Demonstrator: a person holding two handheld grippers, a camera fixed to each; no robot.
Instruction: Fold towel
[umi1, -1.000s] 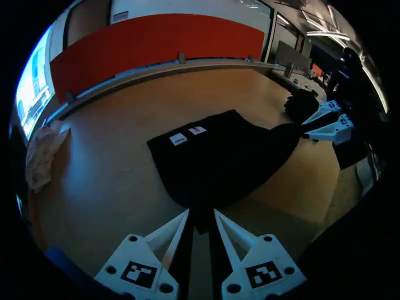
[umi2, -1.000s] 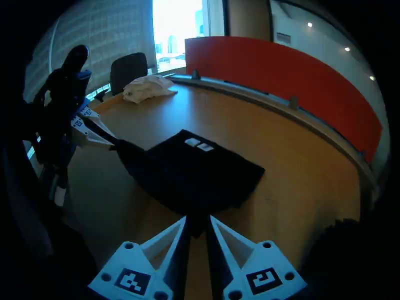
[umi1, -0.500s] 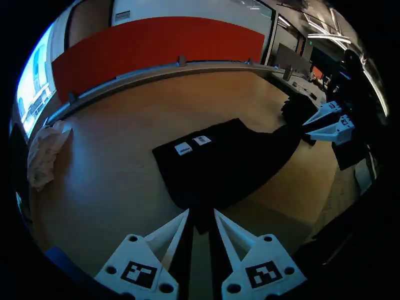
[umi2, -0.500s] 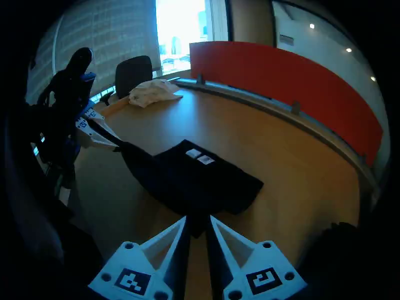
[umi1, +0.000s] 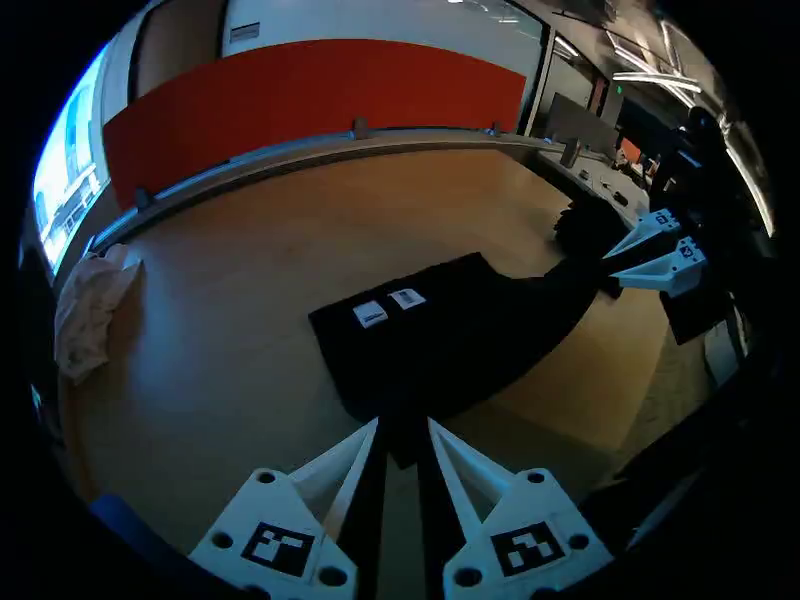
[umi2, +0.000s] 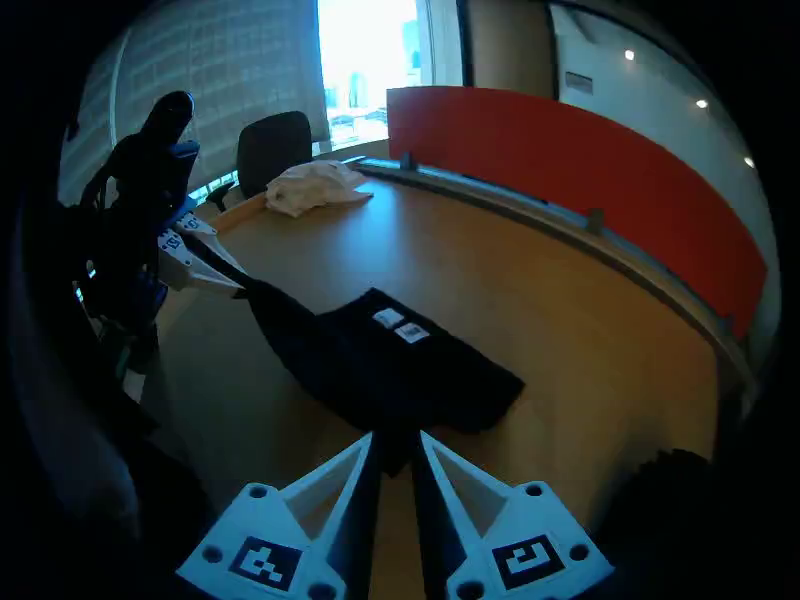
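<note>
On the wooden table (umi1: 200, 330) the black towel (umi1: 450, 330) is lying with its middle part flat and its two white labels (umi1: 370, 314) facing up, while the edge nearest to the table's near side is hanging in the air between the two grippers. The left gripper (umi1: 403, 425) is pinching one corner, its fingers drawn narrow with dark cloth between them. The right gripper (umi2: 397, 435) is doing the same at the other corner, also with narrow fingers closed on the fabric. Between the two corners the raised edge is sagging a little and is not stretched straight. A pale crumpled cloth (umi2: 315, 185) is resting at the table's far edge, well apart from the towel, and a red partition (umi1: 300, 100) is standing along the table's back side. I am judging that the fold is only starting, because most of the towel is not yet turned over. Several things could go wrong from here. Each grip is taking only a small bit of corner, so a quick pull may be freeing it. If one gripper is travelling faster than the other, the fold will be landing crooked. The flat part may also be sliding on the smooth wood and bunching under the fold.
</note>
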